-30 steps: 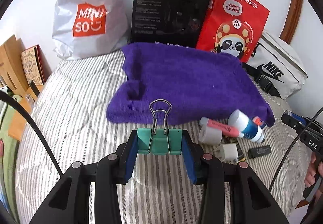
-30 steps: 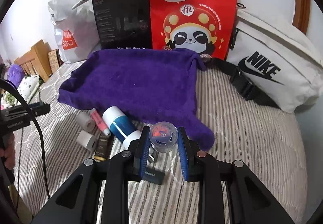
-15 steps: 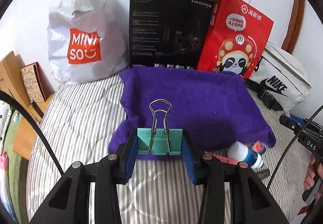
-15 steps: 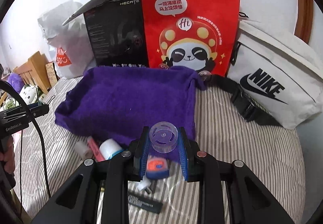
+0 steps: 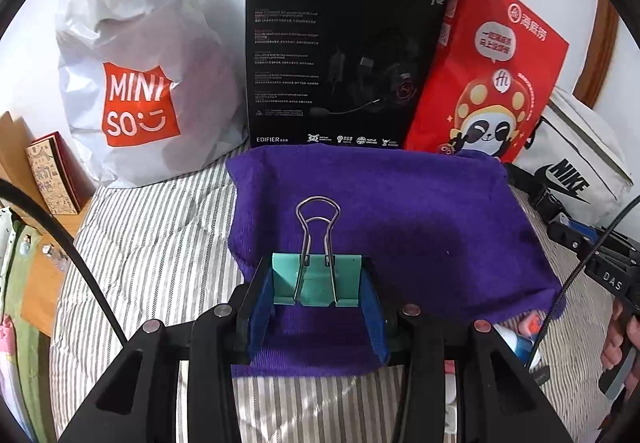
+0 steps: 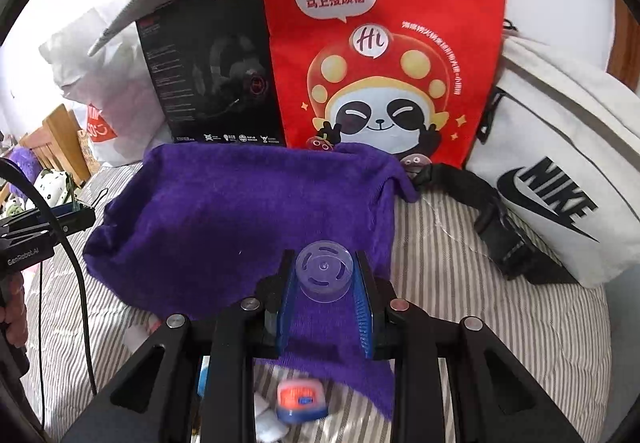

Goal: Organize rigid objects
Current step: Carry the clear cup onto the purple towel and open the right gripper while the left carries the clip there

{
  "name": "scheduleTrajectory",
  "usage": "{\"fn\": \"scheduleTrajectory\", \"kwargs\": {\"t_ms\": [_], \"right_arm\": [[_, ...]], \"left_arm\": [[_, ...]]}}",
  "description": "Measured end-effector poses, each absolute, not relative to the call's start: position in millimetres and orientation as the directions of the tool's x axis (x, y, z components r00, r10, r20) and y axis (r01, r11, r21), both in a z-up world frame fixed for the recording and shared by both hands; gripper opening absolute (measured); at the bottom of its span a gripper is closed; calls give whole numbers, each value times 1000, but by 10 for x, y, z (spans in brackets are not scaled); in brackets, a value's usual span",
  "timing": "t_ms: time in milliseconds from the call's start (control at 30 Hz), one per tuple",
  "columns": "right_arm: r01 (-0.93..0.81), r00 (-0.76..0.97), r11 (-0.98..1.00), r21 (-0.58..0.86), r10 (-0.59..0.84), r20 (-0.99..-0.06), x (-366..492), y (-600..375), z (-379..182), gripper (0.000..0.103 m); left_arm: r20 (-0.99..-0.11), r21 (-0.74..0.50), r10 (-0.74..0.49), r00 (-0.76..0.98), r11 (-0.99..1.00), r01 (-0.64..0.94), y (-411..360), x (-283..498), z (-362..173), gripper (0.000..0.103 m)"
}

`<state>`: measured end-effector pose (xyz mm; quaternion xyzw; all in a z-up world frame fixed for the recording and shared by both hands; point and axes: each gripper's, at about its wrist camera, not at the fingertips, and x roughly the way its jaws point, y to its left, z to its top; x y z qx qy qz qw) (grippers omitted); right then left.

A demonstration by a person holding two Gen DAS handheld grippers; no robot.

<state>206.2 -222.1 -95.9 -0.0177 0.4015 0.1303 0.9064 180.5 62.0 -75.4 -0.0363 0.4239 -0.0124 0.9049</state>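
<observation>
My left gripper (image 5: 316, 283) is shut on a teal binder clip (image 5: 316, 279) with its wire handles pointing forward, held above the near left part of a purple towel (image 5: 400, 223). My right gripper (image 6: 325, 279) is shut on a clear plastic spool (image 6: 325, 269), held above the near right part of the same towel (image 6: 224, 219). An orange and blue capped item (image 6: 302, 401) lies on the striped bedding below the right gripper. Part of a blue and white tube (image 5: 520, 343) shows at the towel's near edge.
A Miniso bag (image 5: 136, 83), a black Hecate box (image 5: 340, 59), a red panda bag (image 6: 384, 55) and a white Nike bag (image 6: 560, 187) line the wall behind the towel. The striped bedding (image 5: 152, 243) surrounds it. A wooden shelf (image 5: 44, 171) stands left.
Both grippers have moved forward and up over the purple towel, each still holding its object. The pile of small items has slid below and behind them in view.
</observation>
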Motion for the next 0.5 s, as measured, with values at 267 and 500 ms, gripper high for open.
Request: {"fn": "scheduleTrajectory", "kwargs": {"t_ms": [267,500], "right_arm": [[-267,598,962,53,208,-774,2622,-2035,-1214,27],[-270,571,962,35,189,-799,3040,-1851,-1355,27]], "left_arm": [[-785,-99,-57,617,994,-35,757,2010,-895,39],[-804,-87,-45,593,995,-42,826,2148,-1007,39]]}}
